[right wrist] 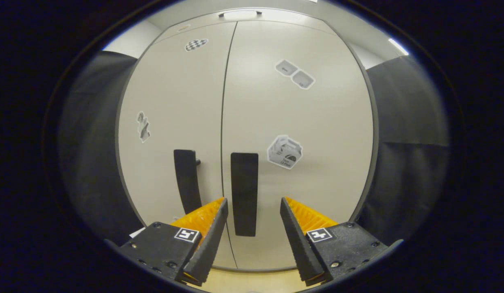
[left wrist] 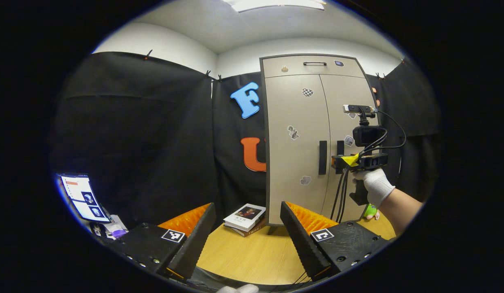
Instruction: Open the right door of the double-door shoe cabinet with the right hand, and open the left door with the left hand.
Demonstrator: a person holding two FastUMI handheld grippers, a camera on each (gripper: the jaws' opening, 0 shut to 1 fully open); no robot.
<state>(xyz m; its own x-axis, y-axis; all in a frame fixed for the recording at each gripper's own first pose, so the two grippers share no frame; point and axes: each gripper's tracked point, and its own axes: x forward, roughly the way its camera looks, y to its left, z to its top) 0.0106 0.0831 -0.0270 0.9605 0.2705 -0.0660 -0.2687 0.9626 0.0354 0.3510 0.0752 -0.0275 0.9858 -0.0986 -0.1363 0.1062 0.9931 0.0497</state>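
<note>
In the right gripper view the right hand-held gripper (right wrist: pixel 252 211) stands wide, holding nothing, its fingers either side of the right door handle (right wrist: pixel 244 194) just ahead; the left door handle (right wrist: pixel 187 180) lies beyond its left finger. Stickers (right wrist: pixel 284 152) on the closed shoe cabinet (right wrist: pixel 301 122) carry print too small to read. In the left gripper view the left hand-held gripper (left wrist: pixel 248 219) is also wide, above the worktop (left wrist: pixel 252 256); books (left wrist: pixel 246 218) lie ahead, their titles illegible.
</note>
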